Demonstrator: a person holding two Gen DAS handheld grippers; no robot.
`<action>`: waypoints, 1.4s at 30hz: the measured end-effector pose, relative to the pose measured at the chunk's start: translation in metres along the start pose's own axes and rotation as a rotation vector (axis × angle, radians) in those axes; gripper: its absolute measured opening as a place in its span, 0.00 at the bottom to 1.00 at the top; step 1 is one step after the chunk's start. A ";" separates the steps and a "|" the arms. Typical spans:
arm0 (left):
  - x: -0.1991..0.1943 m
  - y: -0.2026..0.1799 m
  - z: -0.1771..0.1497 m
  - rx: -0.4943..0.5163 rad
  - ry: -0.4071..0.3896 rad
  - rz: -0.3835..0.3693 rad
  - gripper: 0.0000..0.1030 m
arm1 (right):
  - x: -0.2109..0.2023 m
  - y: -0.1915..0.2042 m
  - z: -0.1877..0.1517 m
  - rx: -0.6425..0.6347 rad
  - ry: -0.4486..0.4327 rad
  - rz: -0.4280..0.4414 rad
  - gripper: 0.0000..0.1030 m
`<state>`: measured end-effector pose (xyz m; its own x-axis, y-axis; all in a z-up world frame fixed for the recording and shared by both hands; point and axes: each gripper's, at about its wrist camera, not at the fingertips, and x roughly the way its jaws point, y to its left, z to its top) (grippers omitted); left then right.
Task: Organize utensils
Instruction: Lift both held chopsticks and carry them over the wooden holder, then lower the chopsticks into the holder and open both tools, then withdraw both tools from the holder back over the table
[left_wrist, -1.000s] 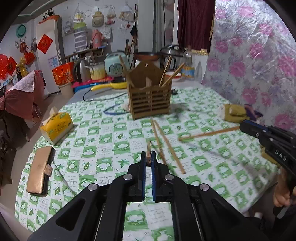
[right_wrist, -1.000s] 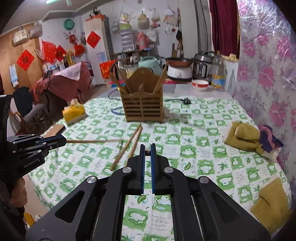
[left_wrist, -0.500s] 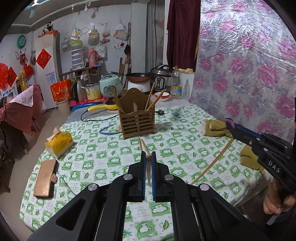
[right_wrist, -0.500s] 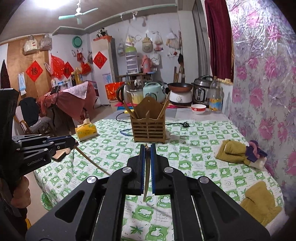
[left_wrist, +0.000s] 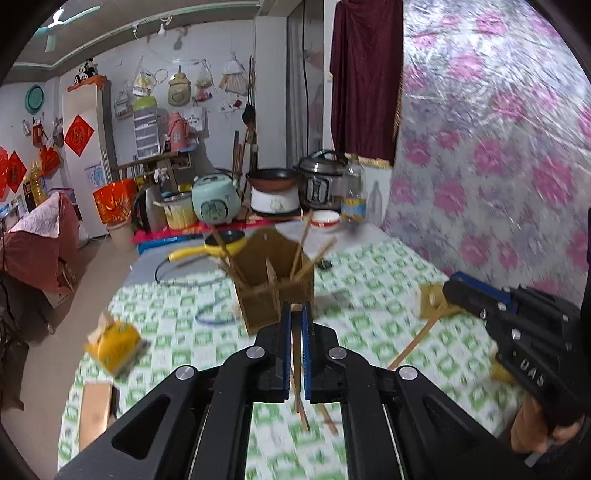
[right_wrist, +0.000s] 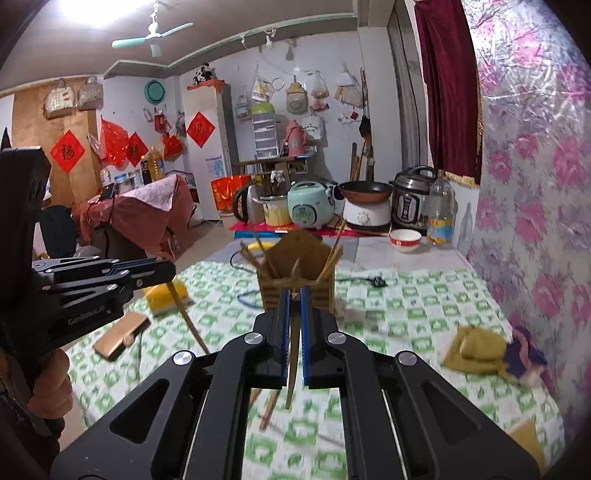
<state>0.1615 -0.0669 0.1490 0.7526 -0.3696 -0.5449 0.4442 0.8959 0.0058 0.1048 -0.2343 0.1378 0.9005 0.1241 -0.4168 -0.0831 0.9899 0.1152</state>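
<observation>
A wooden utensil holder with several chopsticks stands mid-table; it also shows in the right wrist view. My left gripper is shut on a wooden chopstick that hangs down between its fingers, raised above the table in front of the holder. My right gripper is shut on another chopstick, also raised near the holder. The right gripper shows in the left wrist view, its chopstick slanting down. Two chopsticks lie on the tablecloth below.
A yellow tissue box and a brown wallet lie at the table's left. Yellow cloths lie at the right. Cookers, a bowl and a bottle stand at the far end. A floral plastic sheet covers the right wall.
Both grippers have lifted their chopsticks off the table and risen, moving towards the holder. The chopsticks have swung from near level to hanging down.
</observation>
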 end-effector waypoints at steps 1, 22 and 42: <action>0.005 0.002 0.010 -0.001 -0.008 0.006 0.05 | 0.006 0.000 0.008 0.000 -0.006 -0.001 0.06; 0.171 0.089 0.102 -0.172 -0.027 0.078 0.16 | 0.199 -0.027 0.096 0.090 -0.041 -0.043 0.10; 0.128 0.077 -0.014 -0.197 -0.052 0.288 0.95 | 0.150 -0.043 0.019 0.180 -0.036 -0.100 0.67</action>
<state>0.2848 -0.0417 0.0678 0.8595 -0.1020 -0.5008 0.1112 0.9937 -0.0115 0.2518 -0.2595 0.0868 0.9154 0.0203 -0.4020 0.0821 0.9683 0.2360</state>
